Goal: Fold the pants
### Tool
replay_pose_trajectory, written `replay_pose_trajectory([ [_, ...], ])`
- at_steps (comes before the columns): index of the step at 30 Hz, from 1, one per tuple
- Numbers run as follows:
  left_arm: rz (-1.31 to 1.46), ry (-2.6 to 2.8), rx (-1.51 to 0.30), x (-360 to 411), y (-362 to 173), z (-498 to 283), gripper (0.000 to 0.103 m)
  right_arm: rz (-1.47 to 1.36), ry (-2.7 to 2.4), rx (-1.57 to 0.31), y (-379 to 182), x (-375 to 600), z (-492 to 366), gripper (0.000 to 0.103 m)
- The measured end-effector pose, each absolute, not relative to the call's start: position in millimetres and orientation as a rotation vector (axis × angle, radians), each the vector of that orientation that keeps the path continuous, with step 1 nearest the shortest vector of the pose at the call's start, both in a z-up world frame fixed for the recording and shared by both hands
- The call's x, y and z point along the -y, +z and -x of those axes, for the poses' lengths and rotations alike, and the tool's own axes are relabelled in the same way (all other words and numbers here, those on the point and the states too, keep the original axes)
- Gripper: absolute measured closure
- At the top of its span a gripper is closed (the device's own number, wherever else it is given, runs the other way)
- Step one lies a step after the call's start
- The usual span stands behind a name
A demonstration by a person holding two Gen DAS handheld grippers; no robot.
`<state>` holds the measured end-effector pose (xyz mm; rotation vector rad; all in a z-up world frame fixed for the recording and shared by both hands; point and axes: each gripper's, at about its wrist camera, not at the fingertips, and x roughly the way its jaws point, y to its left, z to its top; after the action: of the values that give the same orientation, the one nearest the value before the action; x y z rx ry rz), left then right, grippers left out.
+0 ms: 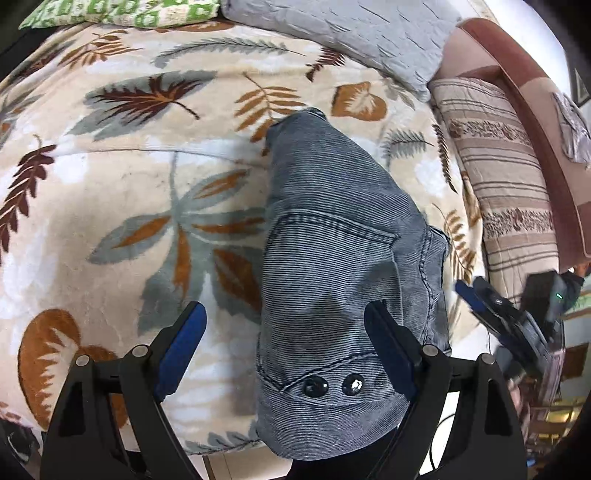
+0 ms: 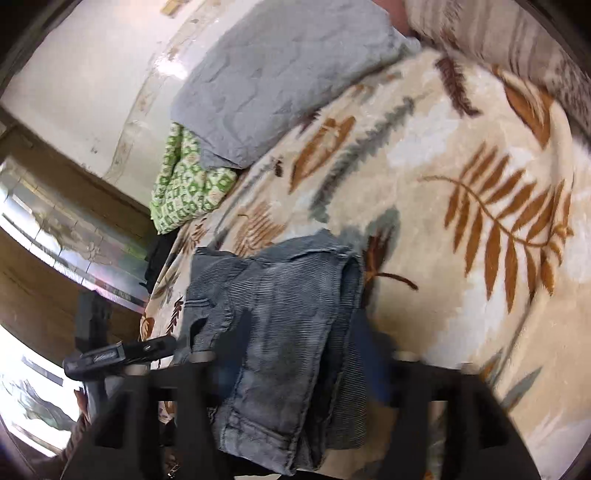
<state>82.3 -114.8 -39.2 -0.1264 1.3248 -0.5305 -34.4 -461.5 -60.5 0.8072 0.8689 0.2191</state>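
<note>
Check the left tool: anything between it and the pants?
Nothing visible. The folded pants lie on the leaf-print blanket, partly between the left tool's open fingers, its right finger over the cloth. The grey pillow and the right tool sit clear, off to the side.

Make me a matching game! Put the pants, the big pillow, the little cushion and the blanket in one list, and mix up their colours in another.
Things:
1. pants
2. big pillow
3. little cushion
4. blanket

Colours:
A. green and white pattern
B. cream with brown and grey leaves
C. blue-grey with fine ribs
D. plain light grey

Pairs: 1-C, 2-D, 3-A, 4-B
</note>
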Motion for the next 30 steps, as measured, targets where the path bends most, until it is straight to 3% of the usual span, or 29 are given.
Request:
replay_pose_trajectory([
  [7,0.148,-0.584,-1.402,133,-59,-96,0.014,-0.957,0.402,-0.883,-107,450,9,0.036],
  [10,0.123,-0.582,-1.397,145,-65,-100,0.014,-0.972,0.532,-0.863,-104,445,-6,0.021],
  [11,0.134,-0.585,-1.402,146,-68,-102,0.014,-0.928,0.527,-0.897,-105,443,-11,0.021],
  [13,0.197,-0.591,-1.424,143,-72,-105,0.016,-0.854,0.498,-0.940,-105,439,-14,0.029],
  [14,0.224,-0.603,-1.426,140,-73,-104,0.028,-0.834,0.481,-0.953,-101,438,-14,0.031],
  [15,0.252,-0.631,-1.424,138,-70,-102,0.051,-0.794,0.447,-0.972,-97,435,-13,0.045],
  [16,0.258,-0.640,-1.423,137,-68,-101,0.054,-0.768,0.424,-0.988,-93,432,-11,0.060],
  [18,0.249,-0.641,-1.397,137,-58,-97,0.069,-0.792,0.416,-0.993,-85,429,-8,0.066],
  [21,0.254,-0.645,-1.379,135,-46,-96,0.073,-0.816,0.445,-0.974,-68,423,-12,0.067],
  [30,0.246,-0.556,-1.226,87,9,-128,0.070,-0.768,0.531,-0.950,-21,377,-74,0.063],
])
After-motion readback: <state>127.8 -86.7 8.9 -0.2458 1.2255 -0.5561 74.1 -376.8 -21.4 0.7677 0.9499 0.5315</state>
